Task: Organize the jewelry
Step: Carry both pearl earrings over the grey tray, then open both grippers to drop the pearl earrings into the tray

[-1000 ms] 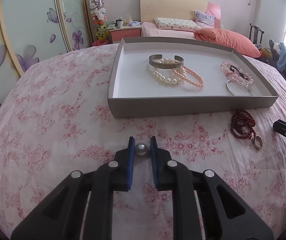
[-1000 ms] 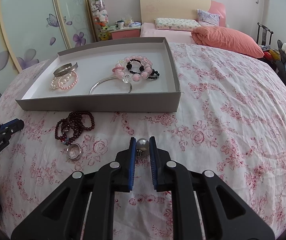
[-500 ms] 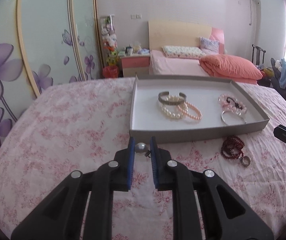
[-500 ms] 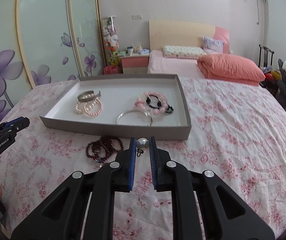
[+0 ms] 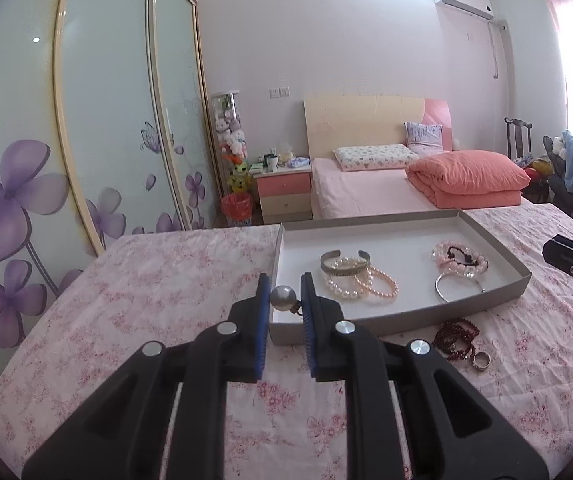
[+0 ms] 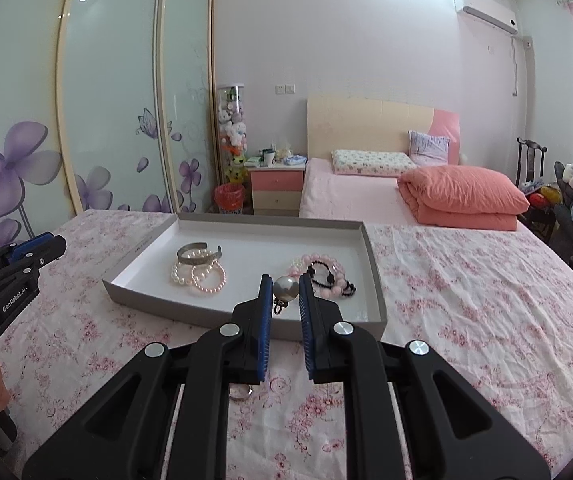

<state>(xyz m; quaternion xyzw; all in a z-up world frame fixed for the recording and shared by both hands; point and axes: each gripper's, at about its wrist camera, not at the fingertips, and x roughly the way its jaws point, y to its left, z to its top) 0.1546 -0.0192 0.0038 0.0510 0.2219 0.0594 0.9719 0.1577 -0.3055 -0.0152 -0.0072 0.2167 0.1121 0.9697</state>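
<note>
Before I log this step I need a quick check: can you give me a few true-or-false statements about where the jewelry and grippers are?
1. Each gripper pinches a pearl bead: left gripper, right gripper. True.
2. The dark red bead bracelet lies inside the tray. False: it lies on the bedspread, in front of the tray.
3. The metal cuff is in the tray. True.
4. The tray holds only pearls. False: pink beads and a silver bangle are there too.

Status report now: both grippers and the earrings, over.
Left hand-held gripper shut on grey pearl earring. Right hand-held gripper shut on second pearl earring. Grey tray ahead, path clear.
</note>
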